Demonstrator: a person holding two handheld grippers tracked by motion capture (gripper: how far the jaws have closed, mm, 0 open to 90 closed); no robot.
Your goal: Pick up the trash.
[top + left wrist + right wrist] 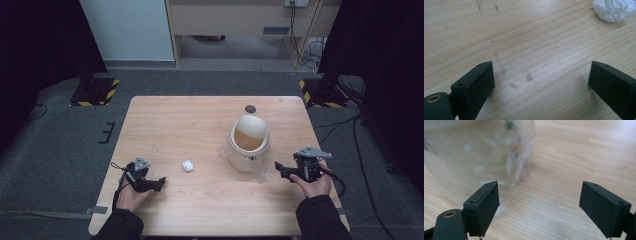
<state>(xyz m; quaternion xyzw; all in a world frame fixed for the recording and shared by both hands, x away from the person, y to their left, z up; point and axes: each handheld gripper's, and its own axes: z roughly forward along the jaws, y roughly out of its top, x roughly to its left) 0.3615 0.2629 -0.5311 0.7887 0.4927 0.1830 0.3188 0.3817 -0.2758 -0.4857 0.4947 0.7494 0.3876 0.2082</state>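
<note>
Here, from the largest thing to the smallest:

Table (200, 125): light wood, everything stands on it; a small dark round mark lies near its far edge.

Bin (248, 145): a small white bin with a swing lid, the lid tilted so that a brownish inside shows. It stands on the right half of the table. In the right gripper view it is a blurred pale shape (479, 152) just beyond the left jaw.

Right gripper (280, 169): held low, just beside the bin on its right. The jaws stand wide apart with only bare wood between them; they hold nothing.

Left gripper (159, 182): near the front left edge. The jaws are wide open and empty, only table between them.

Paper ball (188, 165): white and crumpled, between left gripper and bin, touching neither. In the left gripper view it lies at the top right (614, 10).
</note>
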